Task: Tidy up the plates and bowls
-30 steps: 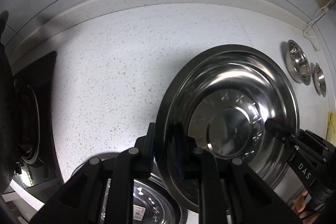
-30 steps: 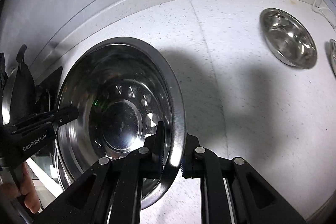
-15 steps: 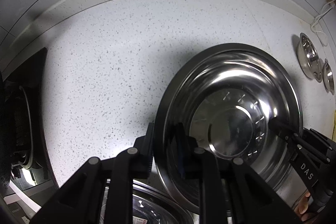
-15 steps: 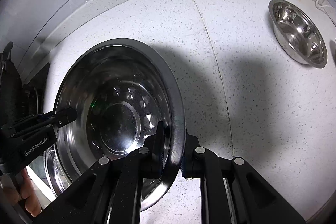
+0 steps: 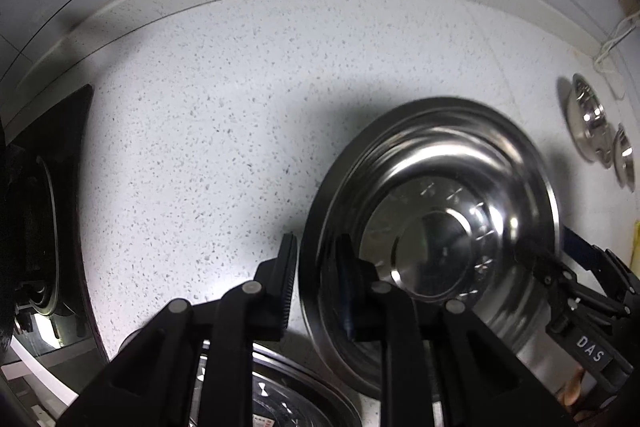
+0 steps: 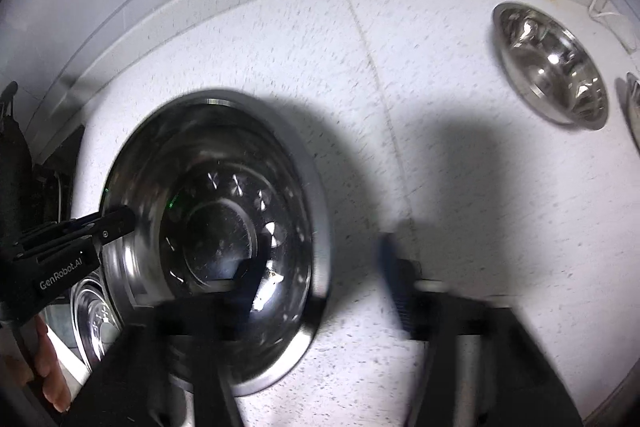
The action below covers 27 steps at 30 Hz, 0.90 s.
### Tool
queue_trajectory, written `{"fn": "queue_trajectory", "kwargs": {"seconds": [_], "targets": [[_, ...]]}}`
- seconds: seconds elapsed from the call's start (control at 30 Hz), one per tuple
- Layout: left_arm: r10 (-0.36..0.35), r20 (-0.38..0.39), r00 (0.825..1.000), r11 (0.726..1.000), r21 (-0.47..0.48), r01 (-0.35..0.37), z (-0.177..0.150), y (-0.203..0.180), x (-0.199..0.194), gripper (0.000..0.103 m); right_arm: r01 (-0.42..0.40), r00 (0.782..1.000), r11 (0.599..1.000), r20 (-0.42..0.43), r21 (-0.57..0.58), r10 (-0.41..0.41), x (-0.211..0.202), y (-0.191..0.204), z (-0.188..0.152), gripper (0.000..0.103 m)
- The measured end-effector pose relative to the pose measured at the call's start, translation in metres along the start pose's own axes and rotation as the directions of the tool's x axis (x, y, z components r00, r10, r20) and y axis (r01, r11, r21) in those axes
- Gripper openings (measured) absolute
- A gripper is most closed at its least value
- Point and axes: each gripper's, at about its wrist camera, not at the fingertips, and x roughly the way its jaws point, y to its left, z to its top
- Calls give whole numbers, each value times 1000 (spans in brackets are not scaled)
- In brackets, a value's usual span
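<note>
Fingers of the left gripper (image 5: pixel 314 283) straddle the near rim of a large steel plate (image 5: pixel 436 227), one finger outside the rim and one inside the dish; a thin gap shows beside the outer finger, so whether they pinch the rim or merely bracket it cannot be told. In the right wrist view the right gripper (image 6: pixel 324 267) stands spread wide, its left finger blurred inside the plate (image 6: pixel 216 223) and its right finger out over the bare counter (image 6: pixel 460 187), well clear of the rim, gripping nothing. The plate sits tilted, its hollow face toward both cameras. Just below the left gripper lies another steel dish (image 5: pixel 288 399) with a sticker on it, partly hidden by the gripper's frame. Farther right on the speckled white counter (image 5: pixel 200 147), two small steel bowls (image 5: pixel 588 123) rest close together near a white cord. At the far left edge sits a dark stove burner (image 5: pixel 40 235).
</note>
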Motion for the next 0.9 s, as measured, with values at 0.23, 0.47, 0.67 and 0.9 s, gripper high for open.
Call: {"fn": "queue_trajectory", "kwargs": {"seconds": [0.23,0.47,0.67,0.9], "targets": [[-173,18,985,984,-45,174,6,-7,-49,57,-24,996,999,86,40,20,-42,-27,-6,78],[-294,18,956,955,38,293,26,-72,-80,66,-16,984,988,177,153,-12,-92,-96,-16,78],[-335,-26,942,936,109,336,60,-157,-70,68,20,972,961,219,276,-83,-116,-171,-9,78],[-287,-92,953,935,189,300,95,-254,-31,68,16,967,933,231,359,-106,-112,-236,22,78]]}}
